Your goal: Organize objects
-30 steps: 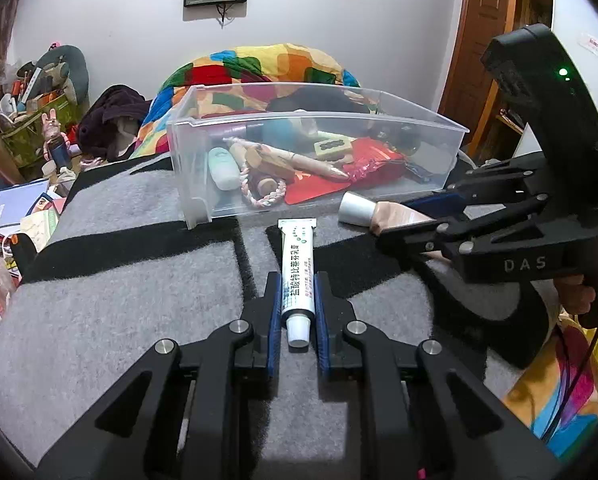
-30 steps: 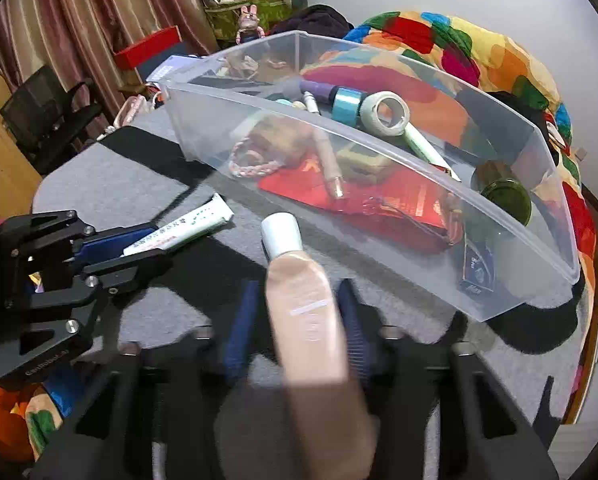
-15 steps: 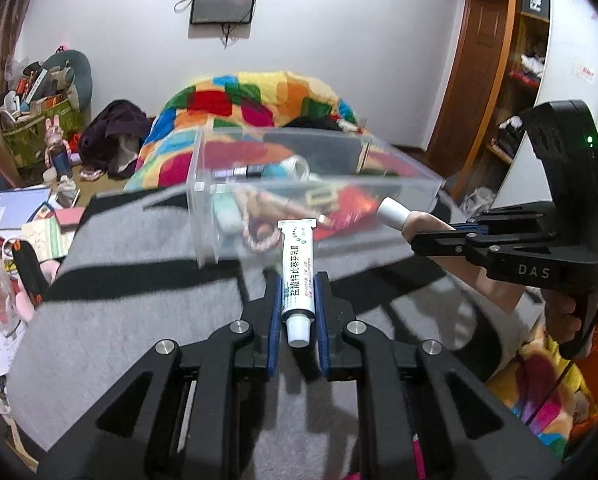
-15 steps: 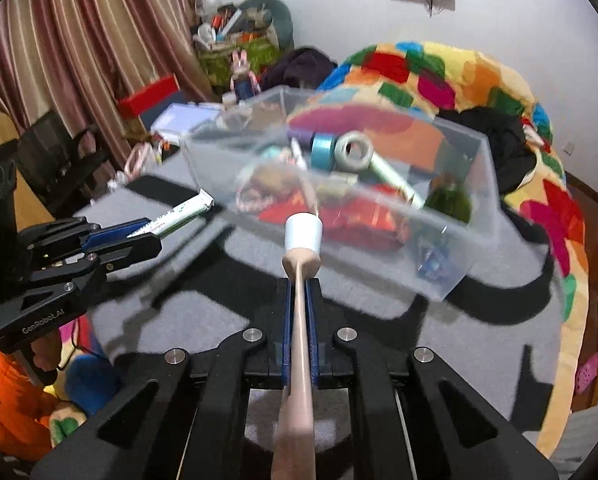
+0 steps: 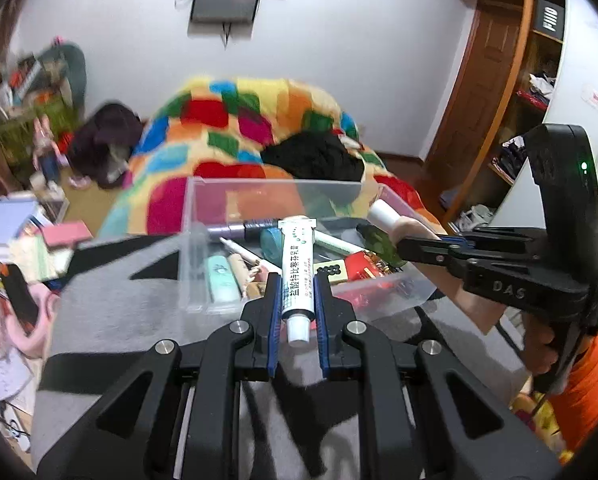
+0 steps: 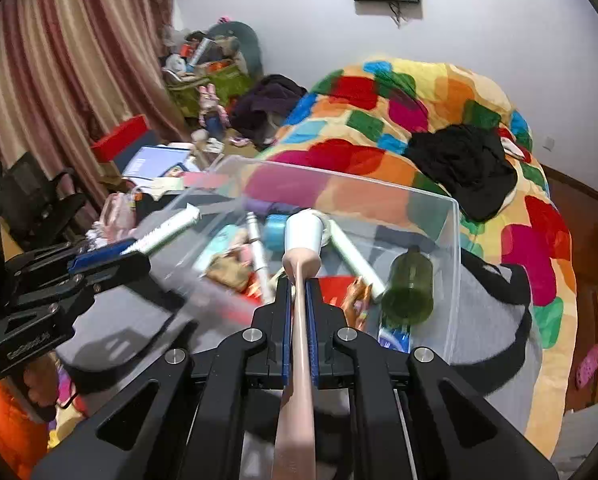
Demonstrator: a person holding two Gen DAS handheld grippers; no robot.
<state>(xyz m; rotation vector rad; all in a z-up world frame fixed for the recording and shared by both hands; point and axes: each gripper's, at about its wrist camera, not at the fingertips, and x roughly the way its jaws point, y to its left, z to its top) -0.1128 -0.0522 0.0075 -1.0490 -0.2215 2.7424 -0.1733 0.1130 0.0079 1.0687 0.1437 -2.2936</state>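
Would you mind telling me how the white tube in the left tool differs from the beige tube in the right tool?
The white tube carries printed text and green dots; the beige tube looks plain. The white tube's cap points back toward its tool, while the beige tube's white cap points forward over the clear bin. The beige tube looks longer. Both are clamped and held above the bin.

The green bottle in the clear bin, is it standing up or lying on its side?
Lying on its side. In the right wrist view the green bottle rests on the clutter inside the clear bin, its neck pointing toward the far wall.

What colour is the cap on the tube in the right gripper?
White, on a beige tube; the cap shows best in the right wrist view.
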